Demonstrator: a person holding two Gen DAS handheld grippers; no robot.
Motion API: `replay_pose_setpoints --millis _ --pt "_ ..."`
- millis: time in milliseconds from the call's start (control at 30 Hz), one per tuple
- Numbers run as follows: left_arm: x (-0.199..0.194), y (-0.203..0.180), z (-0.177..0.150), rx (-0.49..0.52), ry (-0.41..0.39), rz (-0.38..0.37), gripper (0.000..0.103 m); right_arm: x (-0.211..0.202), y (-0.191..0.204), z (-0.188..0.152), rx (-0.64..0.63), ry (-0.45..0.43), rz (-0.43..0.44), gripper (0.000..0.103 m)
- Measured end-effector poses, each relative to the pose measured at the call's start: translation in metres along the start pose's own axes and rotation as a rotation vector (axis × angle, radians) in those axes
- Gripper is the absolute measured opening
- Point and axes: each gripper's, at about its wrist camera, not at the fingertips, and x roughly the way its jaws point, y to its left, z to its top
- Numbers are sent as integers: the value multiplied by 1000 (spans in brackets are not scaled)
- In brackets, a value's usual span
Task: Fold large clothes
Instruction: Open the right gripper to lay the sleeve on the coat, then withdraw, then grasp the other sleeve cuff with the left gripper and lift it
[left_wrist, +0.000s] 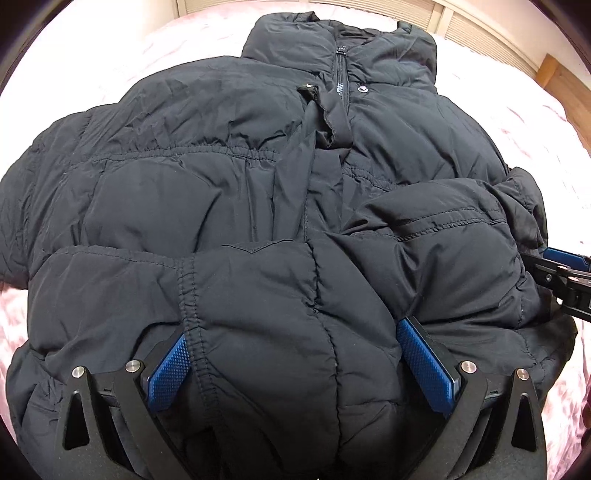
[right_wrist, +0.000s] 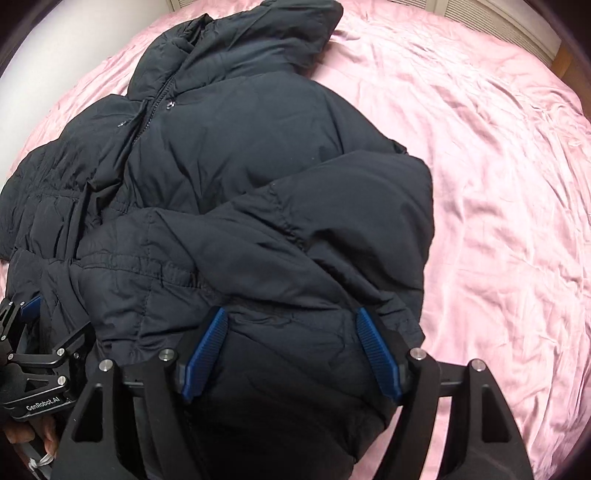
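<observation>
A black puffer jacket (left_wrist: 221, 177) lies front up on a pink bed sheet (left_wrist: 122, 55), collar at the far end, zip (left_wrist: 340, 74) down the middle. Both sleeves are folded across the chest. My left gripper (left_wrist: 295, 347) has its blue pads (left_wrist: 168, 373) wide apart with the jacket's bulky near hem bunched between them. My right gripper (right_wrist: 291, 339) stands the same way on the jacket (right_wrist: 240, 166) at its right near corner, blue pads (right_wrist: 376, 354) spread around thick fabric. The right gripper also shows at the right edge of the left wrist view (left_wrist: 561, 269).
The pink sheet (right_wrist: 498, 184) spreads wide to the right of the jacket. A white slatted panel (left_wrist: 480, 33) and a wooden bed frame corner (left_wrist: 565, 85) stand behind the bed. The left gripper's body (right_wrist: 37, 369) sits at the lower left of the right wrist view.
</observation>
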Motion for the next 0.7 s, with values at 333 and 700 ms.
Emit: replay_pose_setpoints --millis 333,700 --pt "-90 42 -13 100 -59 -36 102 -118 0 -41 110 -77 -61 72" --pt "-177 115 -26 46 -112 -122 102 -216 29 -40 160 -157 -85 72"
